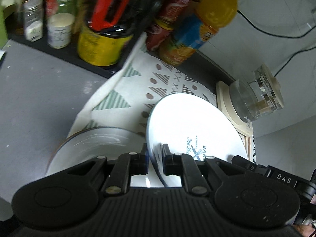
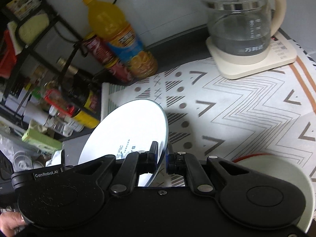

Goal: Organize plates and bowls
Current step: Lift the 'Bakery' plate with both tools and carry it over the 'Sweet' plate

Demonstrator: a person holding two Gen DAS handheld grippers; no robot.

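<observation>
A white plate with blue "Natural Bakery" print (image 1: 189, 122) is held tilted above the patterned mat. My left gripper (image 1: 155, 152) is shut on its near rim. My right gripper (image 2: 162, 150) is shut on the rim of the same plate (image 2: 130, 126) from the other side. A second white dish with a brown rim (image 1: 92, 148) lies on the mat just left of my left gripper. A white bowl with a red rim (image 2: 276, 175) sits at the lower right in the right wrist view, partly hidden by the gripper body.
A patterned cloth mat (image 2: 237, 106) covers the grey counter (image 1: 35, 90). A glass kettle on a cream base (image 2: 243, 29) stands at the back. An orange juice bottle (image 2: 122, 37), red cans (image 2: 106, 59) and a rack of jars and bottles (image 1: 102, 29) crowd the back left.
</observation>
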